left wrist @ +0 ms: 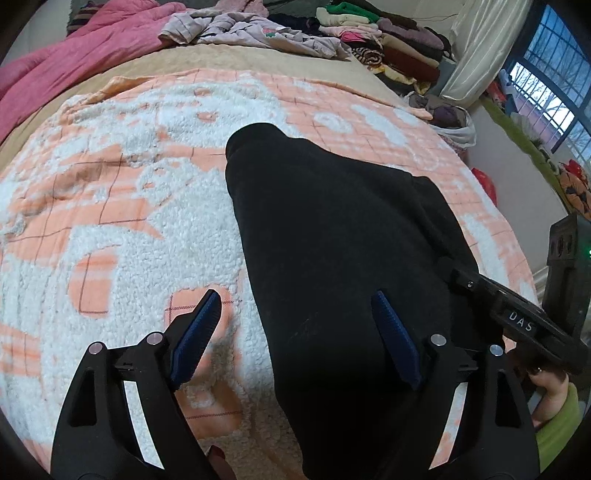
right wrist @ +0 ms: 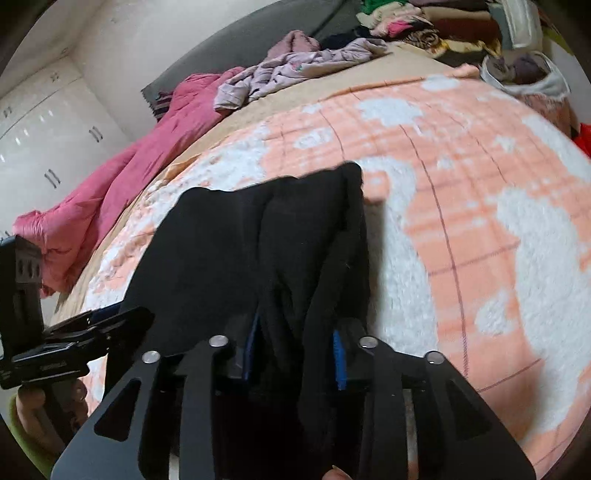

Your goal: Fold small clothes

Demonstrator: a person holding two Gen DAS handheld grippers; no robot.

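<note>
The black garment (left wrist: 332, 229) — dark fleece, its exact kind hard to tell — lies lengthwise on the orange-and-white blanket (left wrist: 110, 206) that covers the bed, its near end bunched into vertical folds. The right gripper (right wrist: 293, 354) has those folds between its blue pads, gathered close about the cloth; whether they truly pinch it I cannot tell. The left gripper (left wrist: 295, 332) stands wide apart and holds nothing, one finger over the blanket, the other over the garment's left edge. This looks like an early fold in progress. Next, the left gripper likely needs to close on that near edge — then both can carry the end toward the far one. Loose lilac clothes (left wrist: 251, 31) and a pink quilt (left wrist: 74, 55) wait beyond.
</note>
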